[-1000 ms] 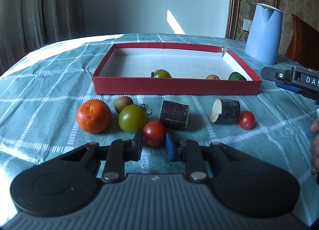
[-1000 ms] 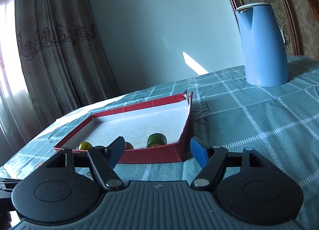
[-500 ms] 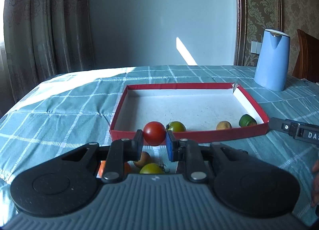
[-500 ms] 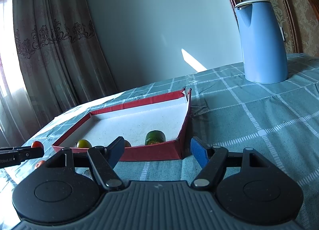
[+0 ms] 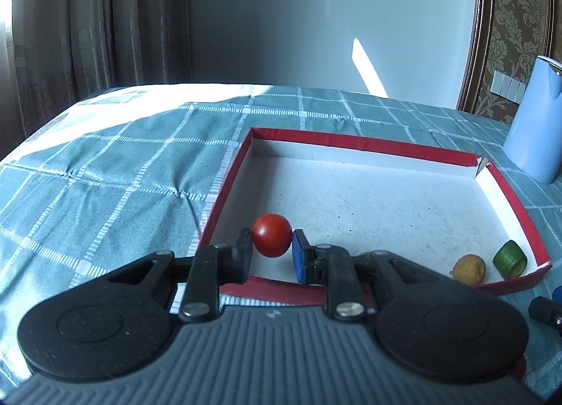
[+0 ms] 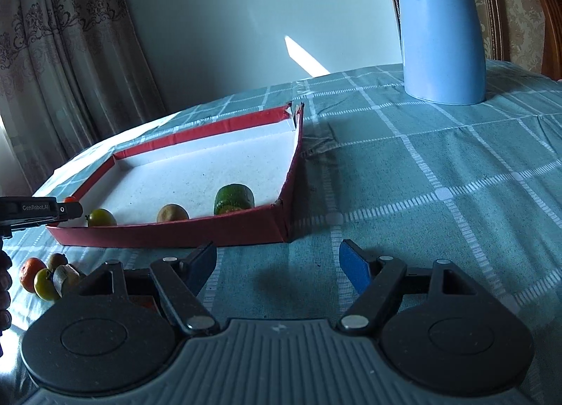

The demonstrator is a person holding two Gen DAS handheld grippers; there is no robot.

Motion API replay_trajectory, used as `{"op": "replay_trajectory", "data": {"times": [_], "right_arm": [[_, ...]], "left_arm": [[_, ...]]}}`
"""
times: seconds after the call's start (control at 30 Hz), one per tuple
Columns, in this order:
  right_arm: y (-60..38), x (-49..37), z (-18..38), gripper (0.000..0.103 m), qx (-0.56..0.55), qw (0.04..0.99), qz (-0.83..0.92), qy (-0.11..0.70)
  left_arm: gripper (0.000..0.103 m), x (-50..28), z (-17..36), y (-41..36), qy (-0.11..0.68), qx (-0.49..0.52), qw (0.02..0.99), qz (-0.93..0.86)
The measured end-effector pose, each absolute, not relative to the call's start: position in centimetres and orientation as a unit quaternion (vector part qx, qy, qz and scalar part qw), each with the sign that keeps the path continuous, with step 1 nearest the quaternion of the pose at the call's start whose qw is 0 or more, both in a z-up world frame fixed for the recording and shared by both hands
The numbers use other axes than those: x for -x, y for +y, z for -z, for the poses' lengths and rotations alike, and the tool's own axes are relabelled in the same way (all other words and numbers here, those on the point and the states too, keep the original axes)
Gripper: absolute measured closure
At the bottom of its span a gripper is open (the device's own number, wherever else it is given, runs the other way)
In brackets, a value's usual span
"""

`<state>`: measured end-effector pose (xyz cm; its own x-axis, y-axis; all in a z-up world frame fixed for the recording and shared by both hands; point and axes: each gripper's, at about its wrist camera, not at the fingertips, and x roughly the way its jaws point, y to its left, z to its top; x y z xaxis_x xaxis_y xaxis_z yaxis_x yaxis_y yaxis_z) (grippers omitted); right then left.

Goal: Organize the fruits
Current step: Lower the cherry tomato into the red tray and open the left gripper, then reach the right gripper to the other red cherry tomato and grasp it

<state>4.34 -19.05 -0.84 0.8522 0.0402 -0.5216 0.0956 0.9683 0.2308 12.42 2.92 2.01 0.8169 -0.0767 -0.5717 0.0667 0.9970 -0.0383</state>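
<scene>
Left gripper [image 5: 272,253]: clamped on the red tomato [image 5: 272,235], one pad on each side, held over the near-left corner of the tray [image 5: 365,144].
Tomato: round and smooth, so it will likely roll once let go; it looks clear of the floor, though how high I cannot tell.
Step in hand: setting the tomato down inside the tray.
How to do it well: lower until the fruit nearly rests on the white floor, then part the pads slowly and evenly, so neither side flicks it away. Draw back along the fingers, lifting over the near wall.
Right gripper [image 6: 277,266]: spread apart and empty, low over the cloth [image 6: 439,173] just before the tray's near-right corner; best kept out of the way.
Loose fruit: an orange [image 6: 30,268] and a green tomato [image 6: 45,283] lie on the cloth outside the near wall, not yet sorted.
In the tray: a green tomato [image 6: 101,218], a brown fruit [image 5: 469,269] and a green chunk [image 5: 509,259] along the near wall; aim for the bare floor left of them.
Far: a blue kettle [image 6: 440,27] stands well apart from the work.
</scene>
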Motion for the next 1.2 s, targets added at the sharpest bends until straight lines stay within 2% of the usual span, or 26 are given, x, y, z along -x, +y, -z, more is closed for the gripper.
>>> {"op": "replay_trajectory", "data": {"times": [0.23,0.4,0.53,0.57,0.6,0.67,0.77,0.83,0.97,1.1,1.2], "right_arm": [[-16.7,-5.2,1.0,0.019,-0.048,0.952,0.038,0.298],[-17.4,-4.9,0.9,0.016,-0.07,0.953,0.027,0.293],[-17.6,-5.0,0.9,0.016,-0.078,0.953,0.024,0.291],[-17.7,-4.9,0.9,0.016,-0.08,0.953,0.023,0.29],[-17.7,-4.9,0.8,0.016,-0.083,0.954,0.022,0.289],[-17.9,-4.8,0.8,0.016,-0.089,0.954,0.021,0.285],[-18.3,-4.4,0.7,0.016,-0.103,0.957,0.025,0.271],[-18.4,-3.9,0.5,0.016,-0.107,0.96,0.012,0.257],[-17.3,-2.0,0.0,0.016,-0.095,0.968,-0.03,0.229],[-15.0,0.6,-0.5,0.016,-0.04,0.978,-0.065,0.195],[-13.5,1.1,-0.6,0.016,0.006,0.976,-0.077,0.205]], "left_arm": [[0.08,-13.1,-1.4,2.9,0.305,0.001,0.952,0.035],[0.054,-12.6,-1.8,3.0,0.295,-0.002,0.955,0.034],[0.051,-10.3,-2.8,3.8,0.284,0.014,0.957,0.049],[0.039,-9.3,-3.1,4.2,0.279,0.016,0.959,0.053],[0.024,-8.0,-3.4,4.6,0.271,0.015,0.961,0.053],[0.012,-5.8,-3.6,5.4,0.251,0.01,0.967,0.046],[0.011,-2.7,-3.6,6.8,0.243,0.006,0.969,0.049],[0.005,-1.0,-3.3,7.8,0.245,0.014,0.968,0.056],[0.003,0.9,-2.1,8.5,0.236,-0.01,0.971,0.043],[0.002,0.6,-0.6,9.0,0.254,-0.013,0.967,0.031],[0.001,0.7,-0.5,9.5,0.251,0.002,0.967,0.037]]}}
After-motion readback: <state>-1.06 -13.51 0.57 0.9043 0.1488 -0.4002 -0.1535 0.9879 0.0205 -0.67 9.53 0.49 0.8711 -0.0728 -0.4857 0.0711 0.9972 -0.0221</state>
